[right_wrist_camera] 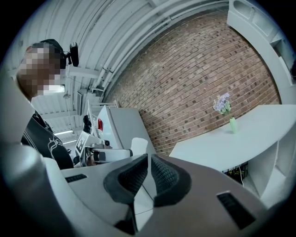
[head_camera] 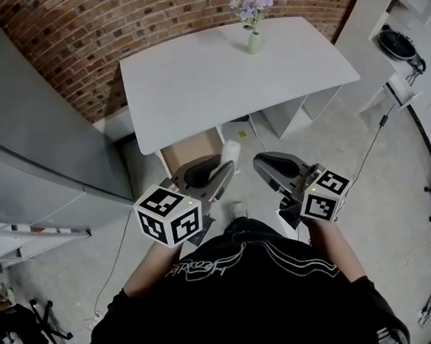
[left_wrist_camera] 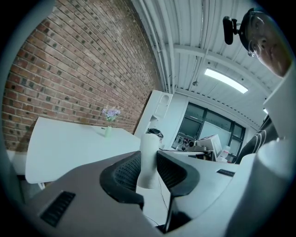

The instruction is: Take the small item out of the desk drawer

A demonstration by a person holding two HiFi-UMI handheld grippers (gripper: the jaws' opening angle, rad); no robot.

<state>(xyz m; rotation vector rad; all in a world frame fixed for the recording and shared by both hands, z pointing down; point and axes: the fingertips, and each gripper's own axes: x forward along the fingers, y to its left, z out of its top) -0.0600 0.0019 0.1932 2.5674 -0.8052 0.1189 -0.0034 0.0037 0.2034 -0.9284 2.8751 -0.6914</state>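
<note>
My left gripper (head_camera: 223,171) is shut on a small white cylinder (head_camera: 231,151), which sticks out past the fingertips. I hold it up in front of the white desk (head_camera: 223,78), just right of the open drawer (head_camera: 191,149) with its brown inside. In the left gripper view the cylinder (left_wrist_camera: 149,159) stands upright between the ribbed pads (left_wrist_camera: 125,173). My right gripper (head_camera: 265,165) hangs beside it at the same height, shut with nothing between its jaws (right_wrist_camera: 149,172). The right gripper view also catches the cylinder (right_wrist_camera: 138,144) to its left.
A green vase of lilac flowers (head_camera: 254,35) stands at the desk's far edge against the brick wall (head_camera: 115,34). A grey cabinet (head_camera: 28,145) fills the left. White shelving (head_camera: 285,114) sits under the desk's right half. Cables (head_camera: 373,144) trail over the floor.
</note>
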